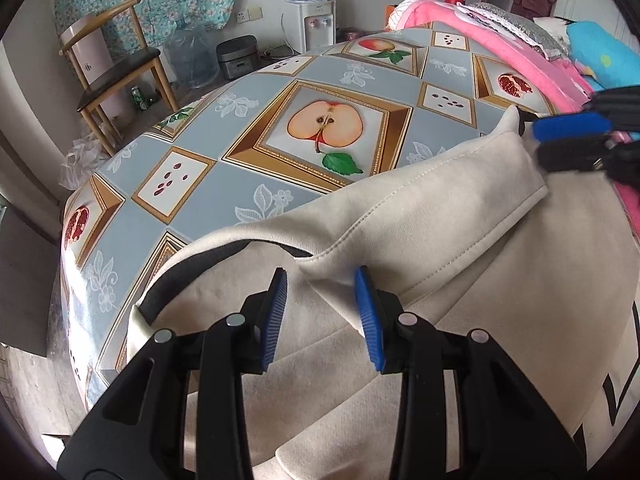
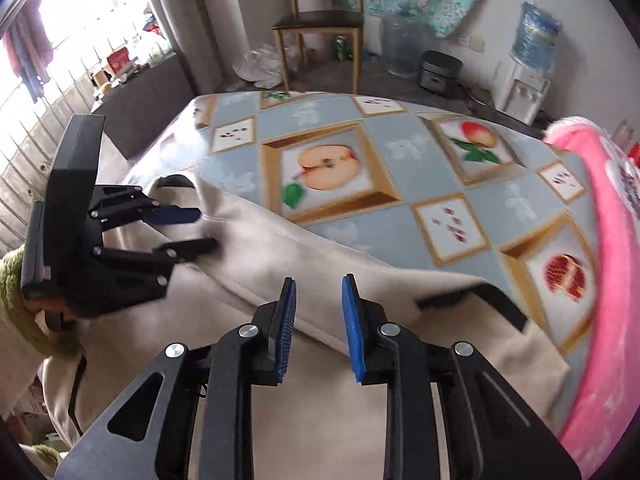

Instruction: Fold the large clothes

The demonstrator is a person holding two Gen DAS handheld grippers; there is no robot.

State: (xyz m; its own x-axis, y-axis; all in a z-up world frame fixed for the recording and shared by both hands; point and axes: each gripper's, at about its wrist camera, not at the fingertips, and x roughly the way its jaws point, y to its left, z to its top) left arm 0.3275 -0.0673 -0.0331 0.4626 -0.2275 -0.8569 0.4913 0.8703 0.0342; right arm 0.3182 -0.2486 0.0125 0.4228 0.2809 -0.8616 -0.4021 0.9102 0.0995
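Cream garment [image 1: 460, 240] half-folded on near side of fruit-print tablecloth [image 1: 256, 128].
Left gripper [image 1: 322, 308] jaws part-open, fabric ridge between, grip unclear; right gripper [image 2: 318, 320] narrowly parted over cloth, holding nothing seen. Looks mid-fold; next likely needs pinching both corners and carrying the fold over evenly.

Soft daylight, blown-out window [image 2: 80, 12], right-view blur.

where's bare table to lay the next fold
Bare tablecloth lies beyond the cream garment, toward the far edge facing the chair. The side by the pink blanket is crowded, and the garment covers the near part.
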